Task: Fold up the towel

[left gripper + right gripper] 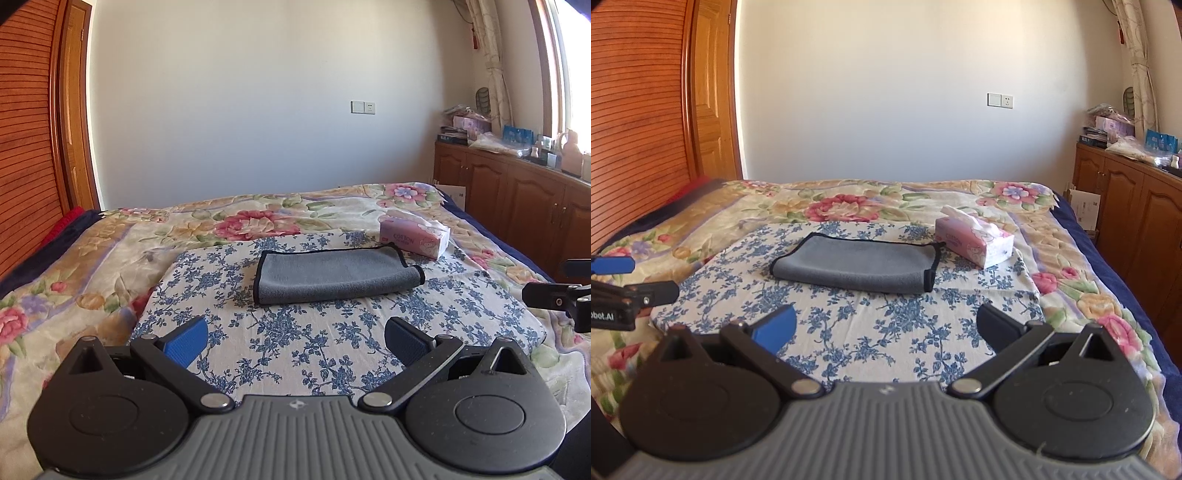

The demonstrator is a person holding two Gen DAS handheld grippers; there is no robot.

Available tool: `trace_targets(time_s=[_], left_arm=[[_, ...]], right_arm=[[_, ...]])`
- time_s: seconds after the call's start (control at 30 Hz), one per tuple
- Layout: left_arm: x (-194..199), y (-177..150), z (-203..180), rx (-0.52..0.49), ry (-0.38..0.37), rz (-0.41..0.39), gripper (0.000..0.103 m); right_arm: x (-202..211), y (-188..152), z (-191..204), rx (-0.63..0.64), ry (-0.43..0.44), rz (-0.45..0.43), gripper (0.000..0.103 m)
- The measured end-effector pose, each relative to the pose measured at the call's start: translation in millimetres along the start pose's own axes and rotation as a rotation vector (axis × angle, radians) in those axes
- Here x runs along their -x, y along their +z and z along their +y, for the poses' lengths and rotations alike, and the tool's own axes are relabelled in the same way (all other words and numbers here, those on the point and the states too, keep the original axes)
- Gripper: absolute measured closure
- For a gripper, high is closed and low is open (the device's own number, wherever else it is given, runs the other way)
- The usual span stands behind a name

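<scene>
A grey towel with black trim [332,275] lies folded in a long flat rectangle on a blue-flowered white cloth [295,343] on the bed. It also shows in the right wrist view [857,267]. My left gripper [295,339] is open and empty, held above the cloth a short way in front of the towel. My right gripper [886,328] is open and empty too, at the same distance from the towel. Each gripper shows at the edge of the other's view, the right one [565,295] and the left one [624,288].
A pink tissue box [415,236] stands on the cloth just behind the towel's right end, also in the right wrist view [975,242]. A flowered quilt [74,280] covers the bed. Wooden cabinets [517,192] stand along the right; a slatted wooden headboard [26,147] on the left.
</scene>
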State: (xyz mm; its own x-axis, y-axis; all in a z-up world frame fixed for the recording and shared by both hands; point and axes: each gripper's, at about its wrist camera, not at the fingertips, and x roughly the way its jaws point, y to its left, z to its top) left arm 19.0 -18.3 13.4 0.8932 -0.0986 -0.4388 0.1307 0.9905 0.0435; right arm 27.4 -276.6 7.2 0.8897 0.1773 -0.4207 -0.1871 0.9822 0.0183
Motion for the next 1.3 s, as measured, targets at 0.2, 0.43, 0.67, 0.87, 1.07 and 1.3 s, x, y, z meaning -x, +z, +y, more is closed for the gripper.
trace_targets(time_s=[0.2,0.43,0.67,0.87,1.07,1.3], left_arm=[[-2.6,-12.8,2.5,0.018,0.022,-0.026,0.000],[-3.0,-16.0,4.7,0.006,0.033,-0.046,0.000],[-2.7,-21.0,5.0,0.006,0.039,-0.068,0.000],[1.6,-20.2,6.5,0.007,0.048,-0.105,0.000],[4.9,-19.4,7.8,0.006,0.055,-0.137,0.000],[7.0,-20.1,7.0,-0.004,0.059,-0.147,0.000]], right_arm=[[2.5,-4.4,0.1,-0.005,-0.012,-0.036,0.000],[3.7,-6.1,-2.3,-0.014,-0.023,-0.069,0.000],[5.3,-6.6,-0.8,0.006,-0.040,-0.103,0.000],[6.8,-6.7,-1.7,0.006,-0.050,-0.125,0.000],[9.4,-6.9,-4.9,-0.011,-0.060,-0.152,0.000],[11.5,-7.1,-4.6,-0.012,-0.066,-0.170,0.000]])
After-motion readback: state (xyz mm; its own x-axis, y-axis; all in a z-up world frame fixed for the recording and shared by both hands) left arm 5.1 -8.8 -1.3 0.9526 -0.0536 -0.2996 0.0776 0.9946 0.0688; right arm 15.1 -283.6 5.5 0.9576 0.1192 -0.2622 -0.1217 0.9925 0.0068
